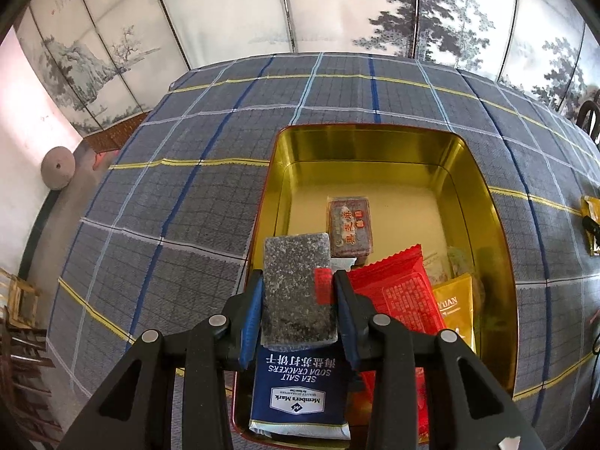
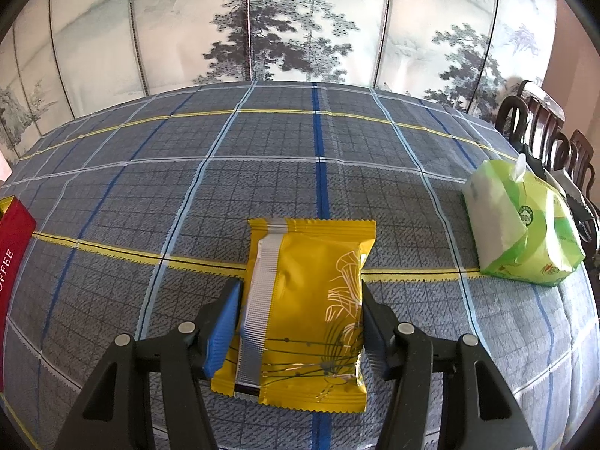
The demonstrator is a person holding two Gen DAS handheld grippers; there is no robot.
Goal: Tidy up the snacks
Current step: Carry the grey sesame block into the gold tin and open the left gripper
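My left gripper (image 1: 299,275) is shut on a dark speckled snack bar (image 1: 296,300) with a red sticker, held over the near end of an open gold-lined tin (image 1: 375,142). Inside the tin lie a blue soda cracker packet (image 1: 300,393), a red packet (image 1: 397,292), a gold packet (image 1: 455,307) and a small brown packet (image 1: 350,227). In the right wrist view my right gripper (image 2: 300,287) is shut on a yellow snack packet (image 2: 307,300), its fingers against both long sides, just over the checked tablecloth (image 2: 262,172).
A green tissue pack (image 2: 525,225) sits at the table's right side, with dark wooden chairs (image 2: 543,127) behind it. The tin's red outer wall (image 2: 11,258) shows at the left edge of the right wrist view. A painted folding screen (image 2: 300,30) stands behind the table.
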